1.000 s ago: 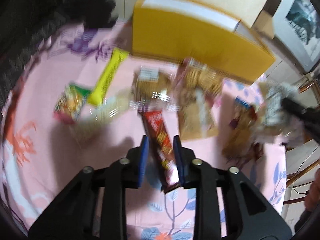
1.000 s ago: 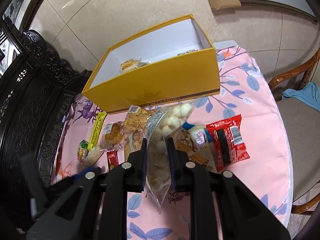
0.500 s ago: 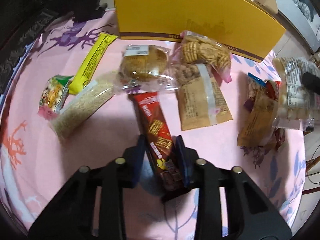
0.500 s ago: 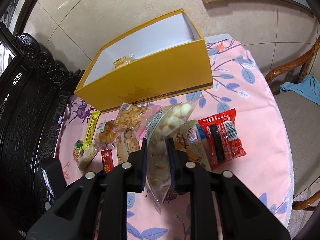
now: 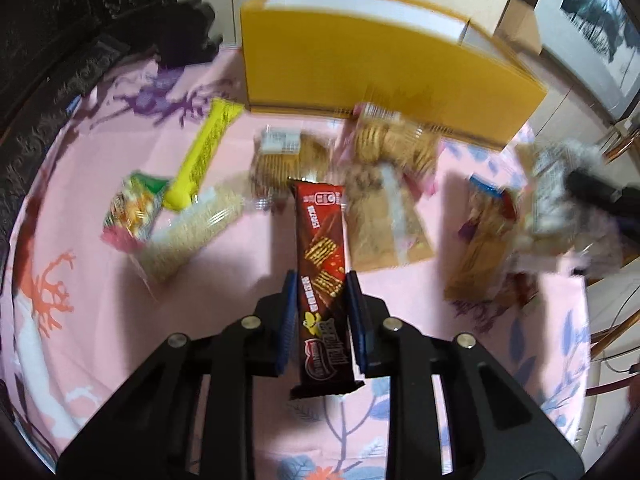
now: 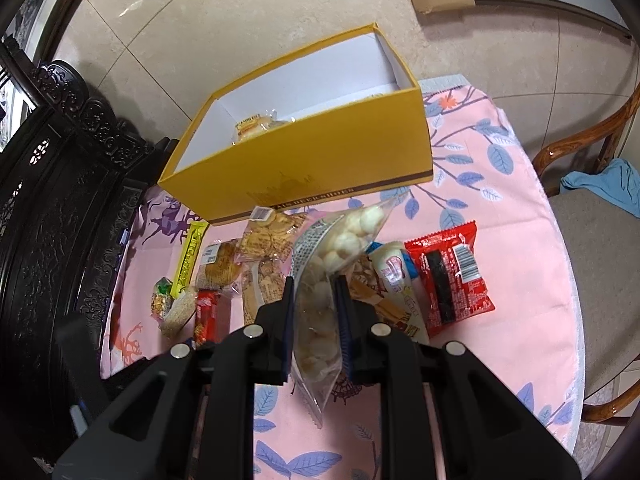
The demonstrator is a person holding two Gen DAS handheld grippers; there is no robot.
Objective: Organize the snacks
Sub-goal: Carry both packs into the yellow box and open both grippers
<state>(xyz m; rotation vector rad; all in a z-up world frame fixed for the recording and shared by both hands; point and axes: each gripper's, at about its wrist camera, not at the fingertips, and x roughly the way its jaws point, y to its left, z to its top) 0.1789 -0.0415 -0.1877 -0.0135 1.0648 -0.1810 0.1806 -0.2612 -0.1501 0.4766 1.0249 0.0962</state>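
Holding one packet each, both grippers hang over the pink cloth (image 6: 500,320) with the yellow box (image 6: 320,168) ahead of them. The left gripper (image 5: 320,312) is clamped on a brown wafer bar (image 5: 322,264); its pads press the long edges near the lower half, so the bar sticks forward and up out of the jaws, its far end clear of the snacks beneath. Gripping by the narrow sides looks deliberate: the wrapper is stiff there and won't fold. The left view is smeared, so finer detail of the pile is unreadable.

The right gripper (image 6: 314,312) is closed on a clear bag of pale round puffs (image 6: 332,272). It pinches the bag across its middle, top corner leaning toward the box, bottom corner dangling below the pads. A soft bag, so the squeeze at the waist probably keeps the contents from shifting.

Box stands open at the far edge of the table, white inside, with at least one wrapped cake (image 6: 252,128) lying in it near the left end; most of the floor I can see is bare. That is where the packets go, by my judgement.

Left on the cloth, in a loose row just before the box: a yellow bar (image 5: 204,156), a green packet (image 5: 132,204), a sesame bar (image 5: 188,236), a bun (image 6: 218,268), a bag of crackers (image 6: 268,236), a red packet (image 6: 448,276).

Task seems early; most snacks unsorted.
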